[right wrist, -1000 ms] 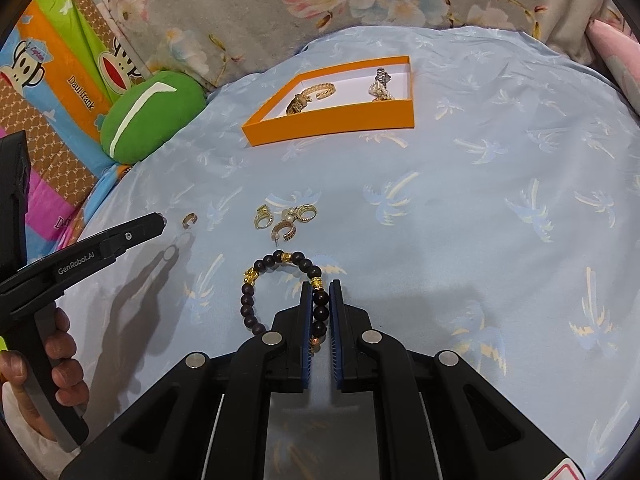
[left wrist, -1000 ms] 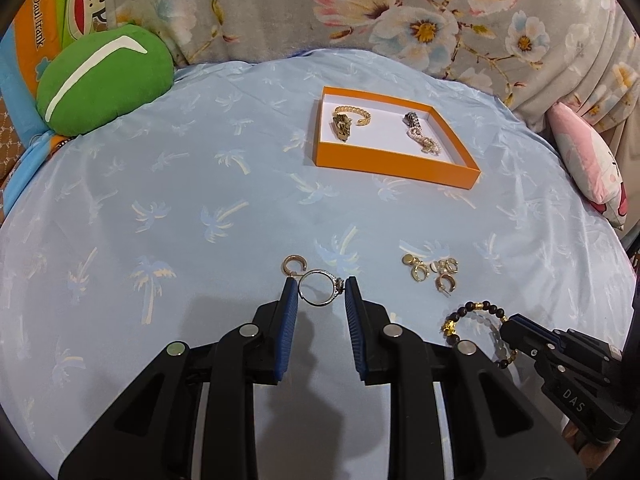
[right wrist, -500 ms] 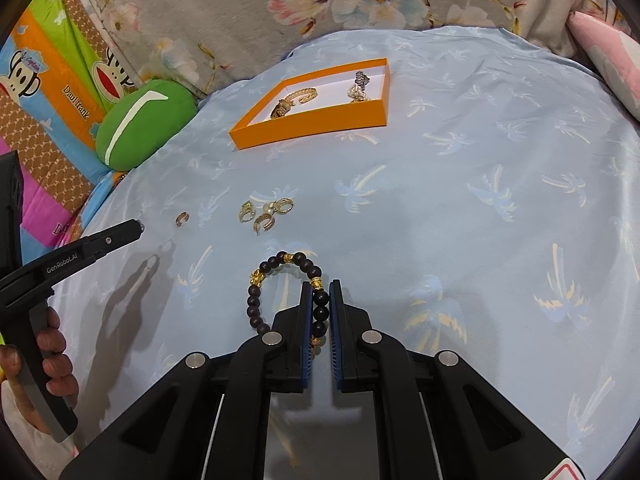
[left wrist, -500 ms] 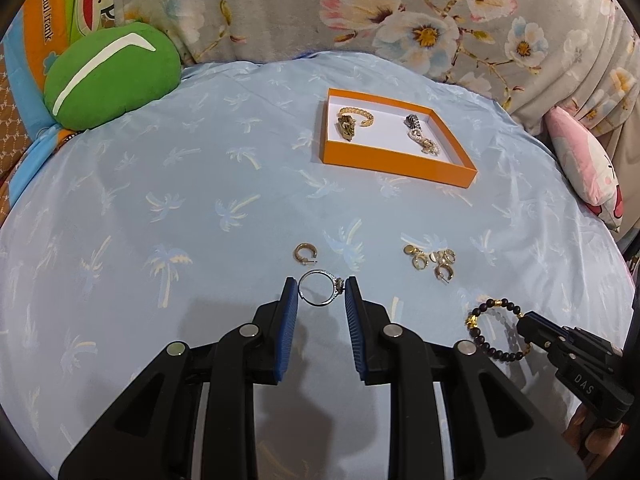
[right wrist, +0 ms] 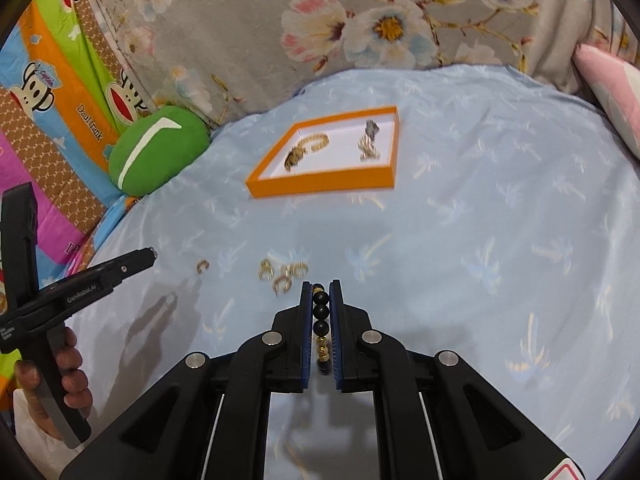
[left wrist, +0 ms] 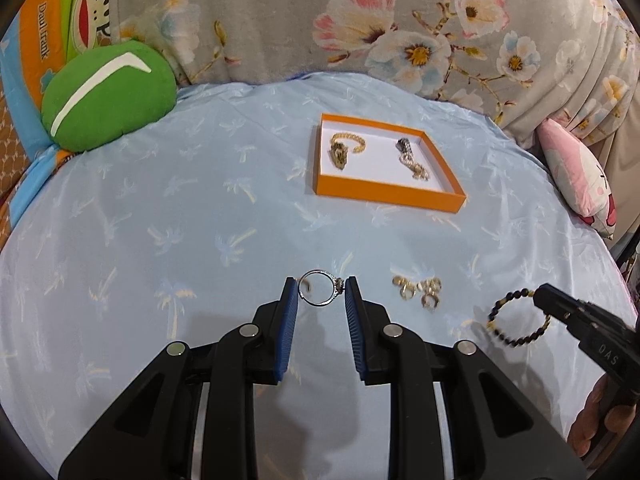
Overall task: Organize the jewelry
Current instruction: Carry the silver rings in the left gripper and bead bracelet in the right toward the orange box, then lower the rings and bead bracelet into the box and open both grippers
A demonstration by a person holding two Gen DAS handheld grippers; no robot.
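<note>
Our left gripper (left wrist: 322,294) pinches a thin silver ring (left wrist: 319,293) edgewise, our right gripper (right wrist: 321,294) a beaded bracelet (right wrist: 321,322); a jolt toward the orange tray (left wrist: 386,191) could drop the ring

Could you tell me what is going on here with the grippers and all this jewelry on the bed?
A person is sorting jewelry into an orange tray, which already holds two pieces. The left gripper is shut on a silver ring, and the right gripper is shut on a black beaded bracelet; both pieces are off the blue sheet. A cluster of gold earrings lies loose on it.
</note>
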